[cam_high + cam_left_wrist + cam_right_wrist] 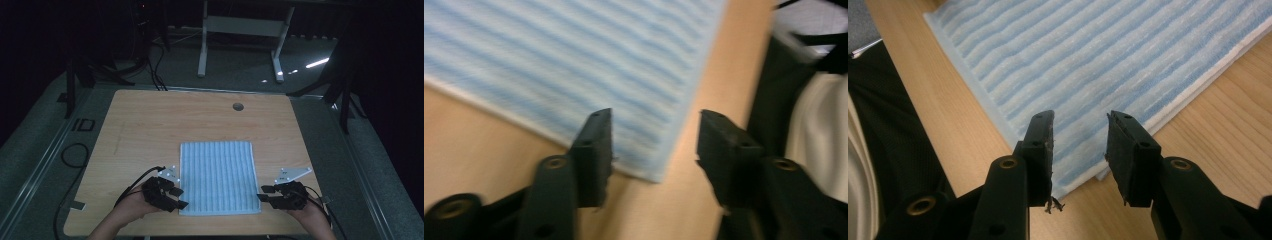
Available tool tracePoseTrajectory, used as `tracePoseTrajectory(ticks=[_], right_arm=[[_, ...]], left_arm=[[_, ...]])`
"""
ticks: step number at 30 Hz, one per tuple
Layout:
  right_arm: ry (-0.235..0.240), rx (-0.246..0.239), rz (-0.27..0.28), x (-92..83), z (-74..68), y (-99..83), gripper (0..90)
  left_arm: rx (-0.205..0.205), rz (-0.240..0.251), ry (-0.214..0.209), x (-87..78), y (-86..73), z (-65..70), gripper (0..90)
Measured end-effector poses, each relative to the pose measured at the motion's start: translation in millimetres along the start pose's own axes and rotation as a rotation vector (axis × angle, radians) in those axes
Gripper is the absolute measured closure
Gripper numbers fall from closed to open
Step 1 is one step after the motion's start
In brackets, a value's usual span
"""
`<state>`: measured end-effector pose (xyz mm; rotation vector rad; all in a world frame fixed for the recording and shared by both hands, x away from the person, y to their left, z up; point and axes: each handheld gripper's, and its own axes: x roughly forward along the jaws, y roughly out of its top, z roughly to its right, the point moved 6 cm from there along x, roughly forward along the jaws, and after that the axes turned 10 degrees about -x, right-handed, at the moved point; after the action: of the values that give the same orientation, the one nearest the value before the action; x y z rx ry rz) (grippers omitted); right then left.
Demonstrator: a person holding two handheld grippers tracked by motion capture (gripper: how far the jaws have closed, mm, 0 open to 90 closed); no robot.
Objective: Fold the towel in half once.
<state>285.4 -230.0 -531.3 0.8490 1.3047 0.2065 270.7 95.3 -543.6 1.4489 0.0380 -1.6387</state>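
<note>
With the blue-striped towel (218,177) laid flat on the table (150,120) and both the left tool (176,196) and right tool (264,194) held part-open and empty over its near corners, only one folded layer could be pinched, so the fold could be spoiled.

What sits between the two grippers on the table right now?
The blue striped towel lies flat between the left gripper and right gripper, its near corners by them. The high view shows it.
</note>
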Motion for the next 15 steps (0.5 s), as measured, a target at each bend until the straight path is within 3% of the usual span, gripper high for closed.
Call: tracePoseTrajectory(ticks=[1,4,5,10,13,15], right_arm=[[-0.003,0.000,-0.004,2.3,2.5,0.3,61.1],[-0.005,0.002,-0.017,7.1,7.0,0.7,61.0],[-0.012,0.001,-0.025,12.8,13.3,1.8,58.6],[-0.049,-0.025,-0.051,24.8,29.8,6.3,55.6],[-0.052,-0.020,-0.051,27.9,37.0,10.9,55.5],[-0.059,-0.016,-0.054,30.8,43.2,13.0,55.6]], left_arm=[[0.003,-0.003,0.049,2.3,1.1,-5.3,45.7],[0.003,-0.010,0.056,5.9,2.3,-10.4,43.7],[-0.004,-0.008,0.081,8.6,3.8,-16.3,42.4],[-0.031,0.001,0.102,13.1,6.9,-31.2,41.4],[-0.042,0.006,0.087,15.8,8.5,-37.0,39.2],[-0.051,0.007,0.103,17.5,10.4,-42.6,39.2]])
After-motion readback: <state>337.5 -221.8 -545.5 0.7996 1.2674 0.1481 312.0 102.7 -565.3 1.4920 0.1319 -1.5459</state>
